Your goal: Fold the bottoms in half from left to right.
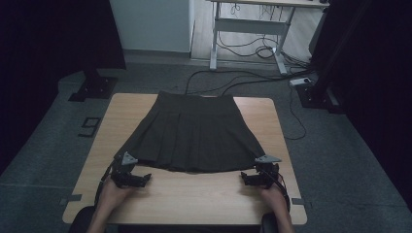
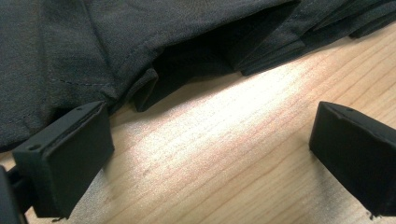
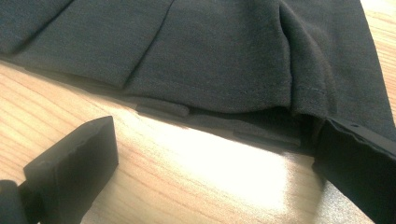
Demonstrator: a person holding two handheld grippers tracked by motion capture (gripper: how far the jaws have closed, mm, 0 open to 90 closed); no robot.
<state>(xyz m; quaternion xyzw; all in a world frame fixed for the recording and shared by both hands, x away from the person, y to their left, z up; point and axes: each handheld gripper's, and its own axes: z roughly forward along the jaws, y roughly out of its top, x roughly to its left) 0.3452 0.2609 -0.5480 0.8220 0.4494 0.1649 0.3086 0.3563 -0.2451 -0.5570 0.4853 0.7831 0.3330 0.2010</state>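
Dark pleated skirt (image 1: pixel 194 133) lies flat mid-table (image 1: pixel 194 199), waistband at the far edge, hem toward the person. Left tool (image 1: pixel 132 178) low at the hem's left corner, jaws spread, nothing between them; one jaw just beside the cloth. Right tool (image 1: pixel 256 178) at the right corner, likewise spread, bare wood between.

A light wooden table (image 1: pixel 282 126) stands on grey carpeted floor (image 1: pixel 350 165), with dark curtains (image 1: pixel 43 34) on both sides, a white wall panel (image 1: pixel 150 24) behind, a white-framed desk (image 1: pixel 252 24) beyond it, and black cables (image 1: pixel 233 80) trailing across the dim floor.
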